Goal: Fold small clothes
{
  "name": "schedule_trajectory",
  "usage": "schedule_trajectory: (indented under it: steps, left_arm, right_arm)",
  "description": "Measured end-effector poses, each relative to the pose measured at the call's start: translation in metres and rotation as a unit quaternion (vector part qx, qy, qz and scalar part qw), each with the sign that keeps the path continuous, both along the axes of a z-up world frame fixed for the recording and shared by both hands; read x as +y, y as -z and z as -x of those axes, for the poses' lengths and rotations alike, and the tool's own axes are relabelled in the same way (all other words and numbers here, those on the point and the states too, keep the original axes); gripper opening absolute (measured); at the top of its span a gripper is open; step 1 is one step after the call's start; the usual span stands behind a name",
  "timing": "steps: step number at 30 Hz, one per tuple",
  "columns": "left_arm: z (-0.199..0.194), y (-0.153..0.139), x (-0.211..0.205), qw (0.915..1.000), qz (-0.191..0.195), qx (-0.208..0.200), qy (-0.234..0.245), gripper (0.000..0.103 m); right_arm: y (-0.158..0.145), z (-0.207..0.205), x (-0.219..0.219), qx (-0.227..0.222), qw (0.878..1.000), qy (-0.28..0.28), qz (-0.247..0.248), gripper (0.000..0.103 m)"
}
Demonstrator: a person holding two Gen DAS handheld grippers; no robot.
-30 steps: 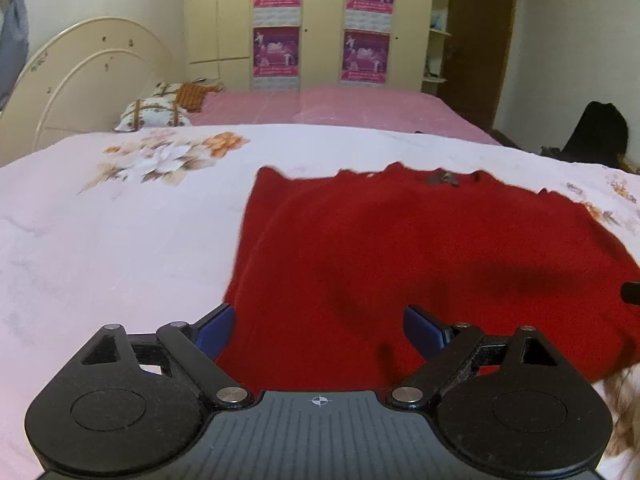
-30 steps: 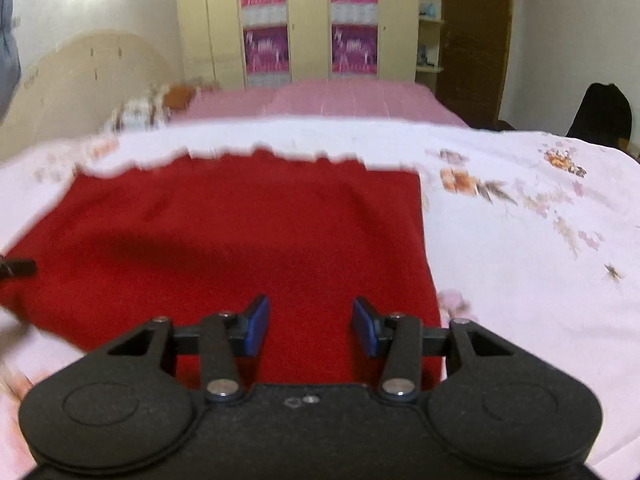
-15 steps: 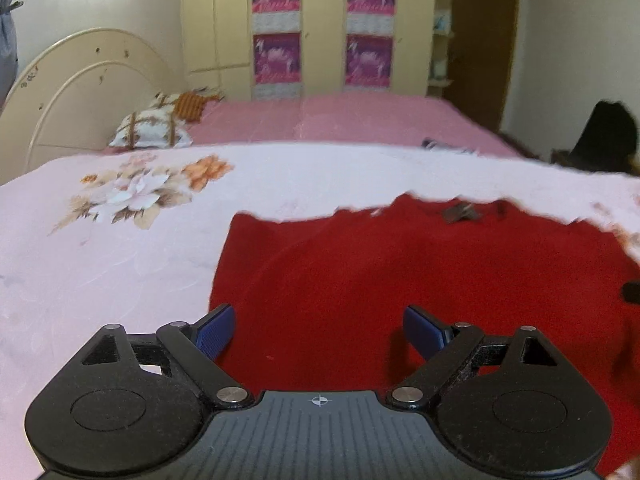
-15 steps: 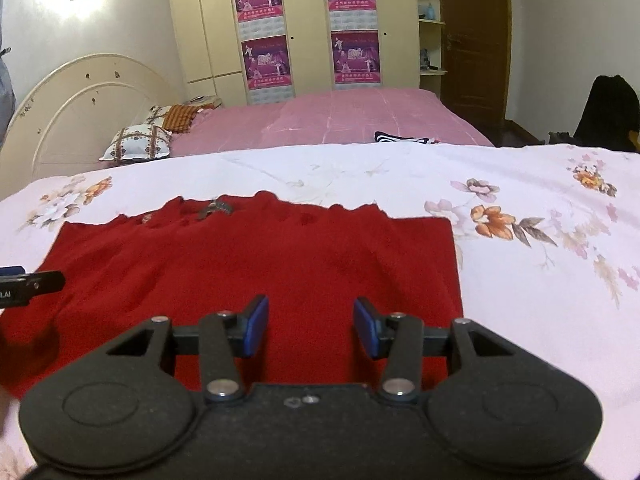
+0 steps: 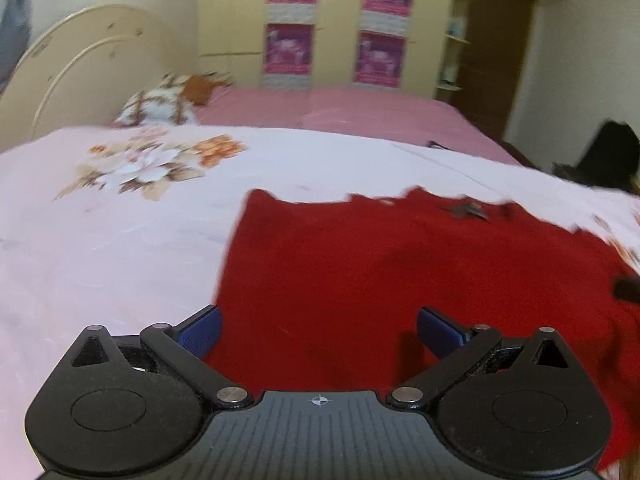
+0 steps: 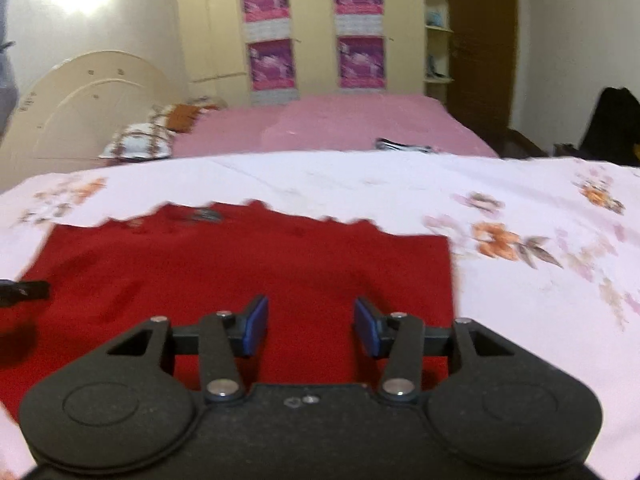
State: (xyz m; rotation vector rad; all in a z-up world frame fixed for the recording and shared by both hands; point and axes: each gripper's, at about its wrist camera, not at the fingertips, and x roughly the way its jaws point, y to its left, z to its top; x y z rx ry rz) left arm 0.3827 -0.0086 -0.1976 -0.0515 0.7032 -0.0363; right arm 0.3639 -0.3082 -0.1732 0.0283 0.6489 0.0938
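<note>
A red garment (image 5: pixel 380 272) lies flat on the floral pink bedspread (image 5: pixel 120 240), its scalloped far edge and a small dark tag (image 5: pixel 466 210) away from me. My left gripper (image 5: pixel 318 330) is wide open and empty over the garment's near left part. The garment also shows in the right wrist view (image 6: pixel 248 264). My right gripper (image 6: pixel 311 326) is open and empty over its near right part. The other gripper's finger (image 6: pixel 24 290) shows at the left edge of the right wrist view.
A second bed with a pink cover (image 6: pixel 340 124) and patterned pillows (image 6: pixel 140 142) stands behind. A cream headboard (image 5: pixel 88 68) is at the left. Wardrobes with purple posters (image 6: pixel 316 28) line the back wall. A dark bag (image 6: pixel 616 120) sits at the right.
Both views have shifted and tilted a little over the garment, with motion blur. The garment lies much as before. Both grippers stay open.
</note>
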Motion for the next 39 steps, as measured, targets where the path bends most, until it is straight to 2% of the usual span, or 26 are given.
schedule_trajectory:
  steps: [3,5,8,11,13,15,17,19,22,26,29,31,33,35,36,39]
  left_arm:
    - [0.013,0.004,-0.012,0.9995,-0.025,-0.01,0.018,0.103]
    - [0.015,0.011,-0.012,0.9992,-0.035,-0.003,0.02,0.103]
    - [0.014,0.013,-0.002,0.9996,-0.023,0.008,0.012,0.103]
    - [0.021,0.004,0.001,0.9994,-0.034,0.005,0.005,0.103]
    - [0.03,-0.004,0.005,0.9998,-0.02,0.001,0.002,0.103]
    - [0.037,-0.004,0.007,0.9995,-0.032,0.003,-0.002,0.103]
    - [0.035,0.01,0.01,0.9982,-0.047,0.036,-0.01,0.103]
    - [0.037,0.014,0.017,0.9987,-0.024,0.039,-0.024,0.103]
    - [0.041,0.005,0.02,0.9982,-0.012,0.044,-0.038,0.103]
    - [0.05,-0.003,0.023,0.9985,-0.011,0.036,-0.038,0.103]
    - [0.05,0.003,0.029,0.9975,0.006,0.052,-0.047,0.103]
    - [0.047,0.013,0.031,0.9969,0.007,0.065,-0.044,0.103]
    - [0.049,0.016,0.031,0.9976,0.008,0.058,-0.038,0.103]
    - [0.05,0.014,0.035,0.9975,0.024,0.057,-0.035,0.103]
    - [0.051,0.012,0.039,0.9972,0.037,0.056,-0.033,0.103]
    - [0.048,0.011,0.052,0.9956,0.065,0.054,-0.041,0.103]
  right_arm:
    - [0.001,0.004,0.024,0.0,1.0,-0.027,0.0,0.047]
    - [0.005,0.006,0.038,0.002,0.999,-0.043,0.013,0.047]
    - [0.022,0.003,0.05,0.022,0.997,-0.045,0.051,0.049]
    - [0.015,0.006,0.047,0.022,0.999,-0.038,0.029,0.05]
    - [0.007,0.01,0.043,0.017,0.999,-0.04,0.012,0.051]
    - [0.0,0.016,0.043,0.007,0.999,-0.041,0.001,0.052]
    - [-0.001,0.02,0.048,0.004,0.999,-0.05,-0.003,0.052]
    - [0.004,0.021,0.056,0.008,0.998,-0.063,0.009,0.054]
    - [0.017,0.02,0.069,0.021,0.995,-0.076,0.053,0.055]
    - [0.002,0.024,0.066,0.004,0.997,-0.074,0.021,0.055]
    - [-0.004,0.023,0.072,-0.014,0.997,-0.073,0.014,0.058]
    - [0.004,0.021,0.081,-0.007,0.997,-0.075,0.027,0.062]
    - [0.025,0.013,0.088,0.033,0.995,-0.075,0.054,0.062]
    - [0.027,0.02,0.099,0.014,0.992,-0.086,0.096,0.062]
    - [0.025,0.022,0.101,0.014,0.991,-0.087,0.096,0.063]
    - [0.012,0.028,0.092,0.011,0.998,-0.058,0.037,0.064]
